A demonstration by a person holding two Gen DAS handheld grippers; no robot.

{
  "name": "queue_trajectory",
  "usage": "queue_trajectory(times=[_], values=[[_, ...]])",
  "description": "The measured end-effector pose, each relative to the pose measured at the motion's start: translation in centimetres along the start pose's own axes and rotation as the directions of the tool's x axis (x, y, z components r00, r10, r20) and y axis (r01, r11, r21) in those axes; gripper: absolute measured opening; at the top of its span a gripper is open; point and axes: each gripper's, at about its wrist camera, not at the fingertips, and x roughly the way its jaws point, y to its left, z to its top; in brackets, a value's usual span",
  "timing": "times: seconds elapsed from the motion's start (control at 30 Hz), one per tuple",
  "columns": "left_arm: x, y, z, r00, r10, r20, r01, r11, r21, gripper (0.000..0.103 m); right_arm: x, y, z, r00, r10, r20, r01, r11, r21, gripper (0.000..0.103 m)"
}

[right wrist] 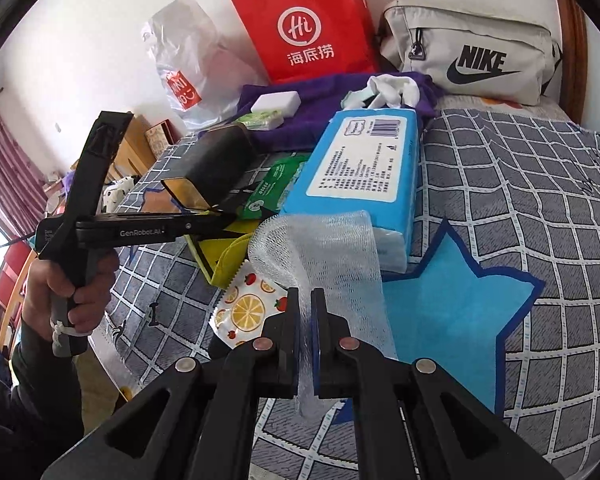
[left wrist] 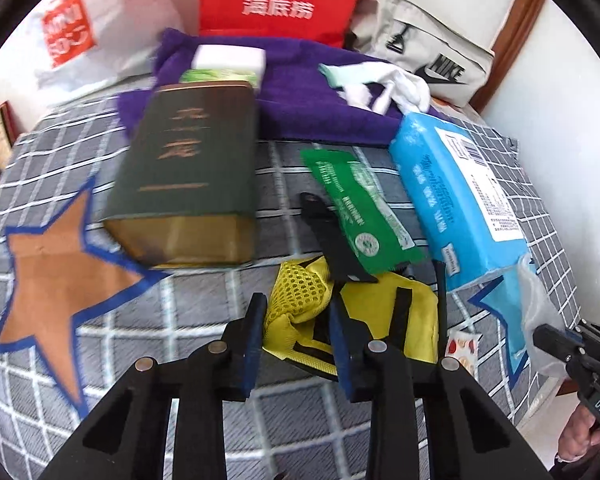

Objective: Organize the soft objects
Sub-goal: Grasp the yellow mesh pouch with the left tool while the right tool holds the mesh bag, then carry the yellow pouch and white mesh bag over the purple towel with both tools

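My left gripper is open, its fingers on either side of a yellow mesh pouch with black straps lying on the checked bedspread. My right gripper is shut on a strip of white foam netting, held above the bed; the netting also shows in the left wrist view. A blue tissue pack, a green wipes packet and a purple towel with white socks lie beyond.
A dark green tin box lies left of the pouch. A fruit-print sachet lies near the bed edge. A red paper bag, a plastic bag and a grey Nike bag stand against the wall.
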Motion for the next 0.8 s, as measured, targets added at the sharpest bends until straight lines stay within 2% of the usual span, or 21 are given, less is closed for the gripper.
queue_trajectory(times=[0.2,0.33,0.8], values=[[-2.8,1.9,-1.2,0.999,-0.002,0.045,0.004,0.999,-0.052,0.027,-0.5,0.3,0.0,1.000,-0.025,0.004,0.024,0.999,0.043,0.005],[-4.5,2.3,-1.7,0.997,0.017,0.073,-0.013,0.998,-0.054,0.027,-1.0,0.5,-0.1,0.999,-0.035,0.014,0.034,0.998,0.061,0.005],[-10.0,3.3,-1.2,0.983,0.019,0.180,-0.001,0.995,-0.097,0.027,-3.8,1.2,1.0,0.993,-0.087,0.076,0.081,0.994,0.073,0.005]])
